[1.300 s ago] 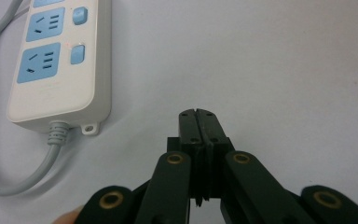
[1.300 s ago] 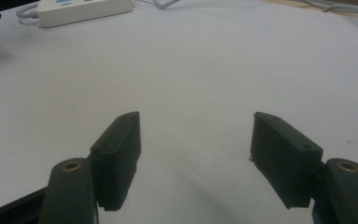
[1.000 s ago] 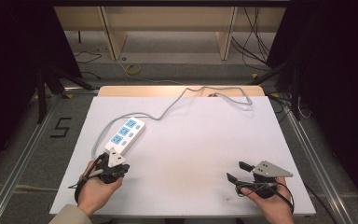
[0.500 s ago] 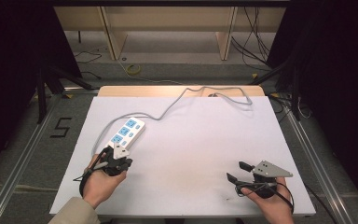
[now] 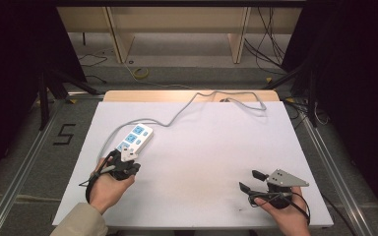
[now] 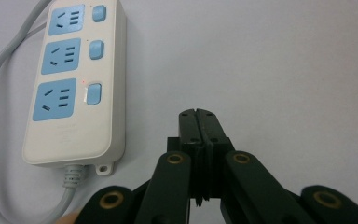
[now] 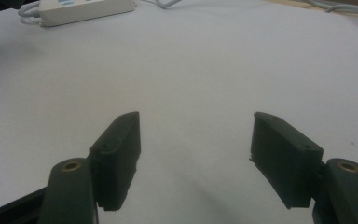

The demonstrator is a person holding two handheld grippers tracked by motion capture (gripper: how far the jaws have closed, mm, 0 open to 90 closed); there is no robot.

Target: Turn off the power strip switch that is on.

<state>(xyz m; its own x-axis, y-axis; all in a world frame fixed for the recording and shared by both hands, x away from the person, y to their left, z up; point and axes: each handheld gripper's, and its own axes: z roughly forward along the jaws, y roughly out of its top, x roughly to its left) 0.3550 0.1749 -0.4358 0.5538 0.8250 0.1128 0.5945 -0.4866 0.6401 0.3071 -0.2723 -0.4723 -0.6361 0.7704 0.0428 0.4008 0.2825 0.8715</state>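
Note:
A white power strip (image 5: 135, 137) with blue sockets lies on the white table (image 5: 206, 147) at the left, its grey cable (image 5: 187, 107) running to the back edge. My left gripper (image 5: 128, 157) sits just in front of the strip's near end, shut with nothing between its jaws. In the left gripper view the strip (image 6: 74, 79) lies to the left of the closed left gripper (image 6: 200, 116), and a small red light shows beside the nearest blue switch (image 6: 93, 94). My right gripper (image 5: 250, 181) rests near the front right, open and empty; in the right gripper view the right gripper (image 7: 196, 140) has its jaws wide apart.
The table's wooden back edge (image 5: 147, 95) shows beyond the white sheet. The grey cable loops over it near the back right (image 5: 246, 102). Metal rails (image 5: 24, 167) run along both sides on the floor. The strip (image 7: 84, 10) appears far off in the right gripper view.
My left hand and gripper have moved forward toward the power strip's near end. The right gripper has stayed in place, still open.

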